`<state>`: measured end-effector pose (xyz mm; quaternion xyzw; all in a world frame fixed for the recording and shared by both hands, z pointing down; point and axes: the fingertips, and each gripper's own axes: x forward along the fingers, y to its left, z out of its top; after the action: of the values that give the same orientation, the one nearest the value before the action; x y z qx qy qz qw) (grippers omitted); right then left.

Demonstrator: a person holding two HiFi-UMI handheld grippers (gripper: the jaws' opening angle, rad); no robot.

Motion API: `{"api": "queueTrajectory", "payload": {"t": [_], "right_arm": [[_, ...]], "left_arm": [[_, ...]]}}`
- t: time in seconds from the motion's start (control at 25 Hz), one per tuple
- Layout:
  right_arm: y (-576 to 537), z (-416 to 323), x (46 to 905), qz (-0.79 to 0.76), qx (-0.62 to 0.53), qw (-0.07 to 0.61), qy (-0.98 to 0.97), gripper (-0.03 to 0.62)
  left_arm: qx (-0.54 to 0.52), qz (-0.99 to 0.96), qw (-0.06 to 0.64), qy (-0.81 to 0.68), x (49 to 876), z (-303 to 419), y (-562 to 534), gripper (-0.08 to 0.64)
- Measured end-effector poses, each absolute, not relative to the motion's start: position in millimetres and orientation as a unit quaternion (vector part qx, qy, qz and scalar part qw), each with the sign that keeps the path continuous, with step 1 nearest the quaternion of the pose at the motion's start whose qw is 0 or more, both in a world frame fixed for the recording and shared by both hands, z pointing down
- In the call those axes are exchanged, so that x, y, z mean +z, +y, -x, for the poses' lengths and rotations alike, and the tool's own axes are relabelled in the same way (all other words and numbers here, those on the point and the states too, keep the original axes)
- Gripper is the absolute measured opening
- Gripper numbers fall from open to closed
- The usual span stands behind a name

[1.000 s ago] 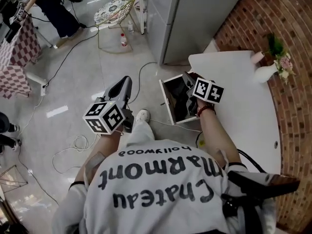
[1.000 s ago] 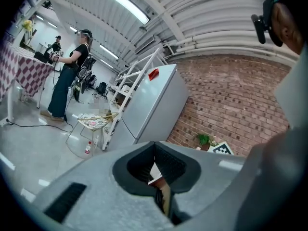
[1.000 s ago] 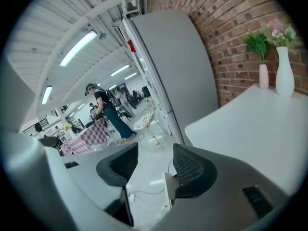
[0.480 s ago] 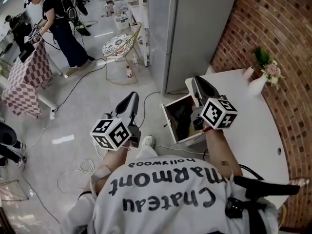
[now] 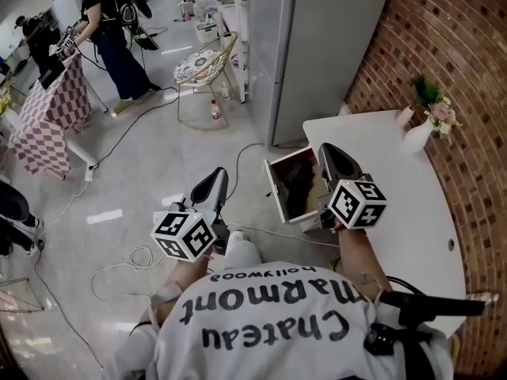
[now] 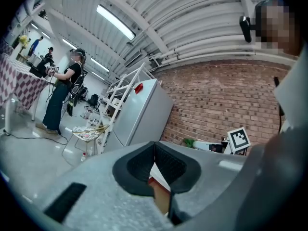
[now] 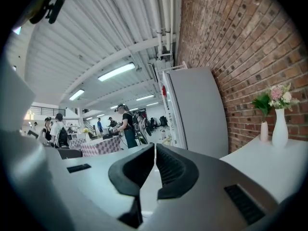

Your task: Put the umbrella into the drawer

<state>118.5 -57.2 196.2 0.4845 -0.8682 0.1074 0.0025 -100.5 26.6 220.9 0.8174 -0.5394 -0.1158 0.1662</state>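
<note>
**Umbrella in, drawer left standing open**

The risks run outward from the person's feet. A cable loops on the floor at 9 o'clock, close enough to catch a step. Ahead at 1 o'clock the drawer juts open from under the white table. The umbrella lies inside it as a dark bundle, and whether any part rides above the rim cannot be made out. If it does, a shove to close the drawer would likely jam it or pinch the fabric. Farther off, at 2 o'clock, a vase of flowers stands near the table's far edge, where a jolt to the table might tip it. The task's main step looks done, with only the closing, if wanted, left.

The right hand-held gripper hovers beside the drawer's right wall, at the table edge. Its jaws have just been closing and now meet, clenched on nothing. The left hand-held gripper, at 11 o'clock over the floor and well apart from the drawer, is likewise clenched and empty.
</note>
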Motion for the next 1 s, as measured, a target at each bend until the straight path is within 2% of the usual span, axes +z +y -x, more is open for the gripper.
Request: {"api": "queueTrajectory", "payload": {"t": [0.12, 0.44, 1.0], "right_arm": [[-48, -117, 203, -0.481, 0.086, 0.036, -0.872, 0.021], [-49, -129, 216, -0.491, 0.089, 0.057, -0.865, 0.015], [-47, -146, 228, -0.504, 0.135, 0.04, -0.852, 0.014]], "left_arm": [[-0.116, -0.82, 0.167, -0.535, 220, 98, 29, 0.017], [-0.111, -0.823, 0.166, -0.532, 220, 91, 24, 0.016], [-0.104, -0.827, 0.177, -0.523, 233, 86, 22, 0.017]]}}
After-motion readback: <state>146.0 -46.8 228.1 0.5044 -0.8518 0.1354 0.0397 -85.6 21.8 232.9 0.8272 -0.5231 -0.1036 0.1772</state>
